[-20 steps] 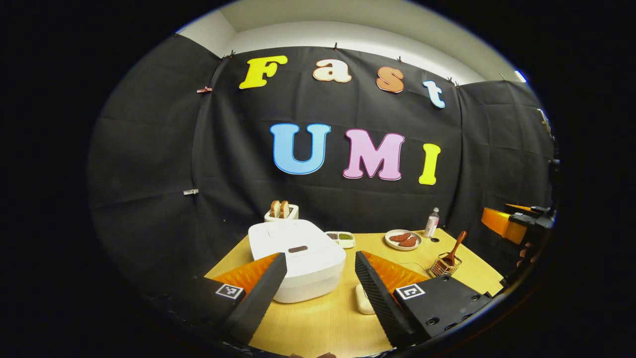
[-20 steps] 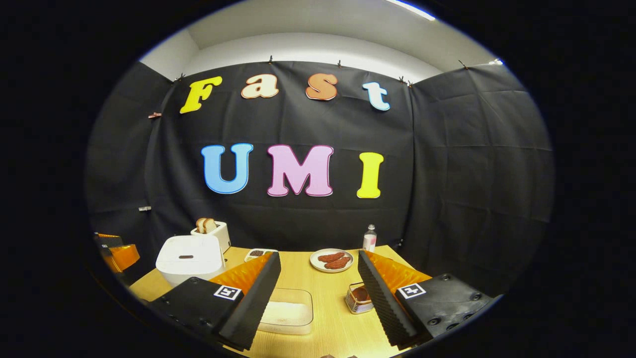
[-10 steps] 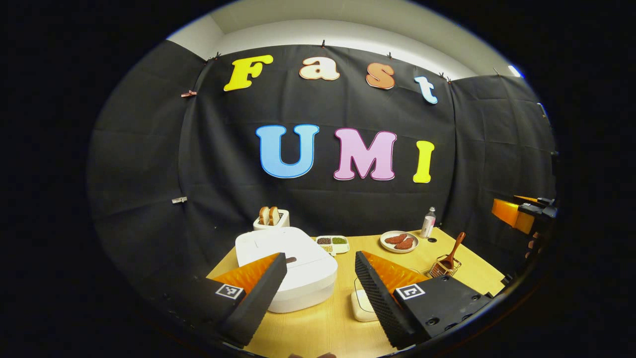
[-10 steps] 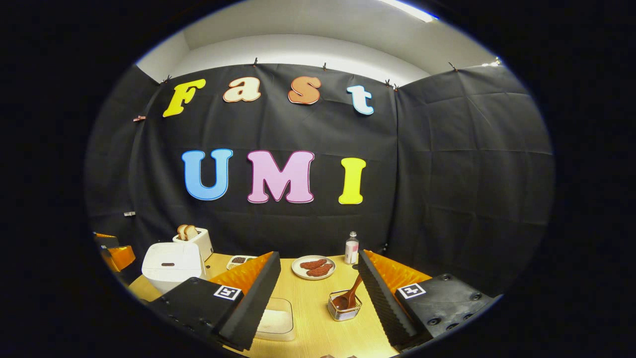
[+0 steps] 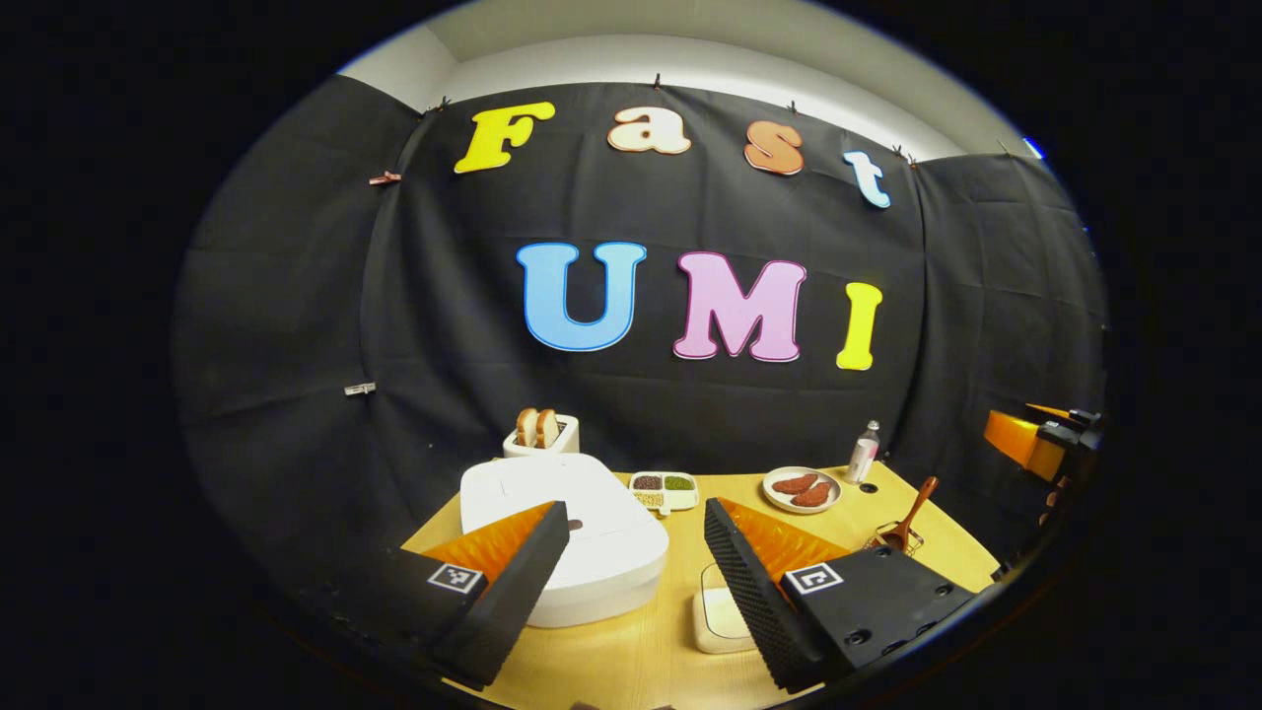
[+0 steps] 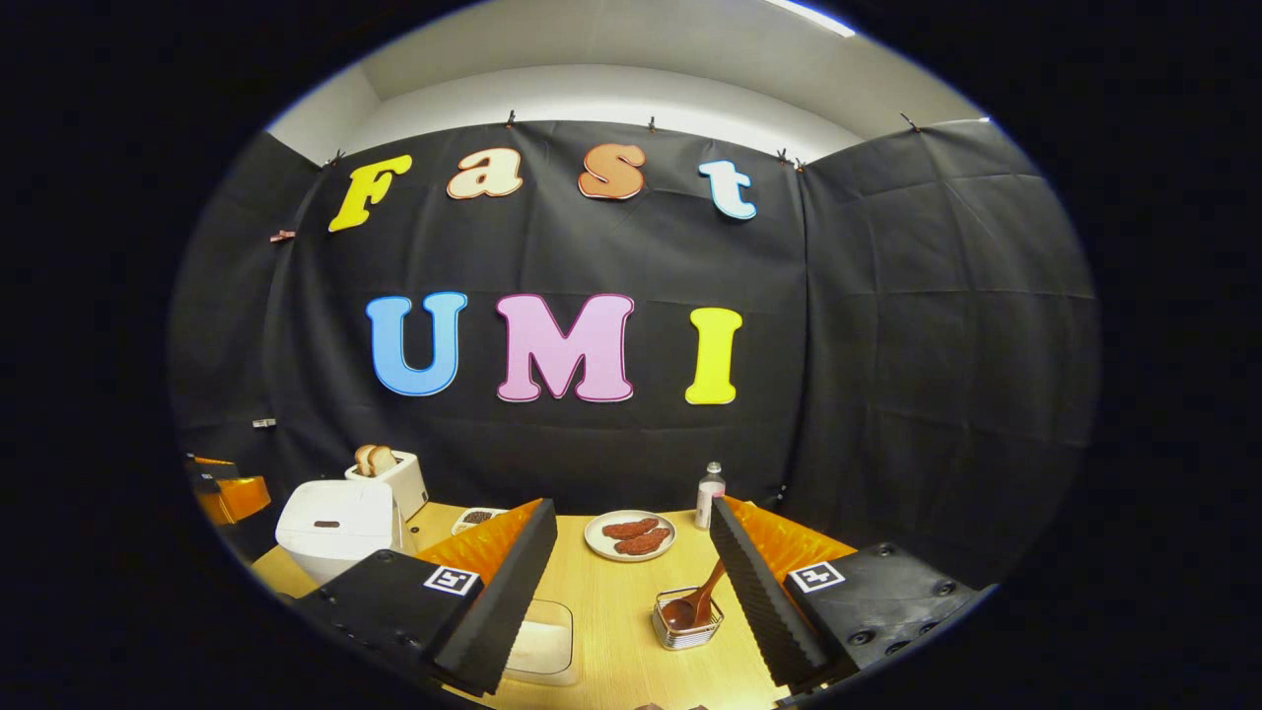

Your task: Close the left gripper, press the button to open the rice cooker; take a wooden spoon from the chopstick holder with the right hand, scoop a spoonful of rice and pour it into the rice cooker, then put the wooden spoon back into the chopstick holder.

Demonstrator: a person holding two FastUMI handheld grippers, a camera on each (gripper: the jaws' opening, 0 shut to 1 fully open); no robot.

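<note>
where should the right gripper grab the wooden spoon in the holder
Probably on the bare handle of the wooden spoon, coming from above with the open right gripper. Its bowl sits down in the chopstick holder, and the handle leans up and to the right, clear of the rim.

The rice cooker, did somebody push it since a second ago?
Cannot tell, but probably not. In the left gripper view the rice cooker keeps its spot beside the toaster; both slid left together, so the left claw moved.

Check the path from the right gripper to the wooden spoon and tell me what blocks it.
Nothing visible blocks it. The right gripper is open, and the wooden spoon stands in the chopstick holder just ahead between its fingers, with bare table around it.
</note>
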